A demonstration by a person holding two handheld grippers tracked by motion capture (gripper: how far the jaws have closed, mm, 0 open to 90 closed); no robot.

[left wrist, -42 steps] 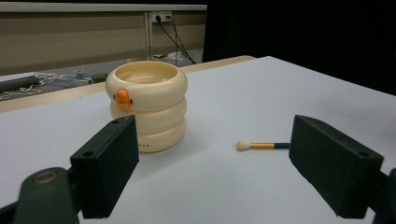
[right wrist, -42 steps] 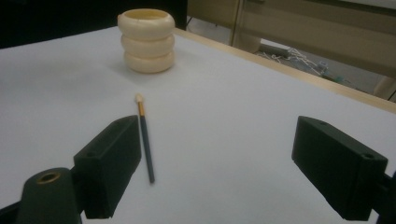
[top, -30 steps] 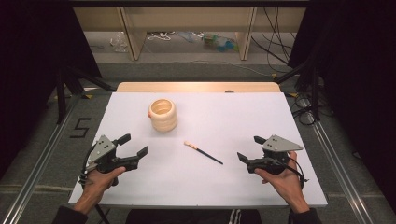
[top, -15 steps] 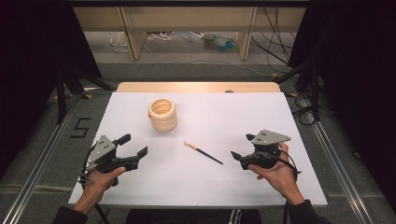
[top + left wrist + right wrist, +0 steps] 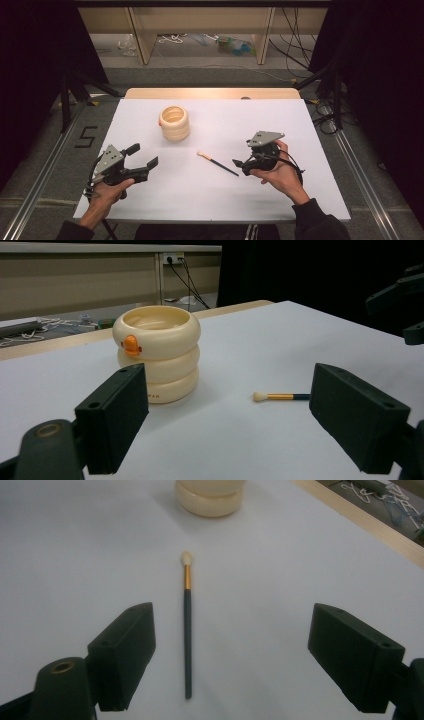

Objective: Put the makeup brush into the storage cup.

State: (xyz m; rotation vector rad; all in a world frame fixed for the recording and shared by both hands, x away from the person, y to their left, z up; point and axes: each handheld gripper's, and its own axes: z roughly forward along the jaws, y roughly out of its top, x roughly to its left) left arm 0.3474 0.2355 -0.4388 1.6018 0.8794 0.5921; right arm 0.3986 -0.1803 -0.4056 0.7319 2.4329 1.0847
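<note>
White table (image 5: 320,130), person seated at the near edge, one gripper in each hand.

Landmark: the cup (image 5: 174,122), cream, built like three stacked rings, small orange mark on its top ring in the left gripper view (image 5: 156,353). It stands upright toward the far left of the table.

Brush (image 5: 217,163): thin dark handle, gold band, pale tip. Lies flat on the table, near-right of the cup and well apart from it, tip pointing back toward the cup (image 5: 187,625).

Left gripper (image 5: 141,160): held low, nearer than the cup and a little left of it, jaws wide apart, nothing between them. Its own view looks at the cup and the brush tip.

Right gripper (image 5: 239,163): right of the cup, past the brush, just beside the handle end. Jaws spread wide. In its view the handle runs up between the jaws, closer to the left one, not touched by either.
</note>
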